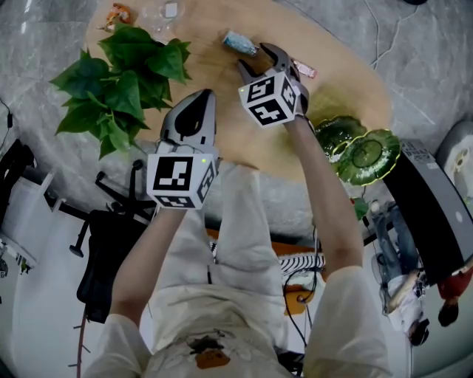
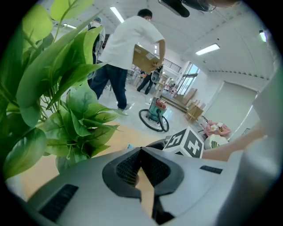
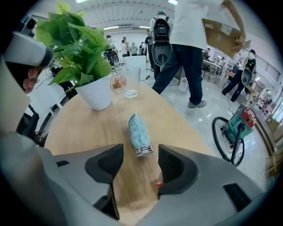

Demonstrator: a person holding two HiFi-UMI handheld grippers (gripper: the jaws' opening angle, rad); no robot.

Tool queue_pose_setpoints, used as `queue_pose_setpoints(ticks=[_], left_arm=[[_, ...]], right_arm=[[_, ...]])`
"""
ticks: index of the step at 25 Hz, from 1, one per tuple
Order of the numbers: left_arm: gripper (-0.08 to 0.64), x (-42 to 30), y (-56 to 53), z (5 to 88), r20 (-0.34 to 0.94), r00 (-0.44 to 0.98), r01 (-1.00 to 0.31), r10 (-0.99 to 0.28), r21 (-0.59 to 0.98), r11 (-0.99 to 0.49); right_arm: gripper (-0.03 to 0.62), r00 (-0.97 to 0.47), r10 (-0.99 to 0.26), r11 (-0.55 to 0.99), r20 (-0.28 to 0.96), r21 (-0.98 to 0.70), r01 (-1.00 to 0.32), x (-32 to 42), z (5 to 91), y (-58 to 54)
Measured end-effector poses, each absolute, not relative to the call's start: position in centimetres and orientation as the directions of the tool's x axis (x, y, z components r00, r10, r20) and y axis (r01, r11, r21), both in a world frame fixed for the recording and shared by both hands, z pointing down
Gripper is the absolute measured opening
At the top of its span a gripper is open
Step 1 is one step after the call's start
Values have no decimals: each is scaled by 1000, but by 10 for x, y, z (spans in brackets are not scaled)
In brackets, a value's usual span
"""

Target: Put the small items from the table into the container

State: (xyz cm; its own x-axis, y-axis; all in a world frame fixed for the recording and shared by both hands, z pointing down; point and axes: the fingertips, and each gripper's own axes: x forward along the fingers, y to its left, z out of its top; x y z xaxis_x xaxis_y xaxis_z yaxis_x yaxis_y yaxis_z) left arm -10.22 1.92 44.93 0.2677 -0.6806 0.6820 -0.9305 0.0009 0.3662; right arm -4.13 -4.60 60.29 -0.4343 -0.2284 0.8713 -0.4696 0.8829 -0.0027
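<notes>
**Head view.** Your left gripper (image 1: 194, 111) sits over the near edge of the table (image 1: 340, 96), at 7 o'clock from your right gripper (image 1: 259, 60). The plant (image 1: 122, 81) stands just beside the left gripper at 10 o'clock, with its leaves close to the jaw tips. The blue bottle (image 1: 240, 43) lies on its side at 11 o'clock from the right gripper, just beyond its tips. A pink wrapper (image 1: 304, 71) lies at 3 o'clock of that gripper. Bare tabletop runs from there to the 3 o'clock rim. Two green glass dishes (image 1: 362, 151) sit near the rim at 5 o'clock. A clear cup (image 1: 164, 13) and an orange packet (image 1: 117, 15) sit at the far edge, at 12 o'clock of the plant.

**Left gripper view.** The left gripper (image 2: 141, 152) has its jaws pressed together, with nothing between them. Leaves fill 9 to 11 o'clock. The right gripper's marker cube (image 2: 185, 143) shows at 2 o'clock. Off the table, a person (image 2: 128, 44) carrying a cardboard box is at 12 o'clock.

**Right gripper view.** The right gripper (image 3: 140, 165) has its jaws spread. The blue bottle (image 3: 139, 134) lies at the mouth of the gap, silver cap toward you, and neither pad grips it. A small red item (image 3: 158, 184) shows against the right jaw's inner face. The white pot (image 3: 99, 95) stands well apart at 11 o'clock. Open tabletop (image 3: 88, 128) lies at 9 o'clock. The rim curves past at 3 o'clock, with floor beyond.
</notes>
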Motion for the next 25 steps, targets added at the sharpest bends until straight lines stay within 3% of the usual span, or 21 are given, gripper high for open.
queue_pose_setpoints(ticks=[6, 10, 25], left_arm=[[0, -105, 20, 451, 683, 260, -932, -683, 363, 8], [0, -105, 21, 452, 684, 258, -932, -682, 363, 11], [0, -101, 15, 438, 677, 275, -934, -682, 358, -22]], right_arm=[[232, -416, -240, 897, 877, 36, -441, -40, 607, -49], [149, -408, -252, 897, 878, 54, -439, -38, 609, -52], [140, -419, -291, 863, 860, 48, -502, -31, 592, -46]])
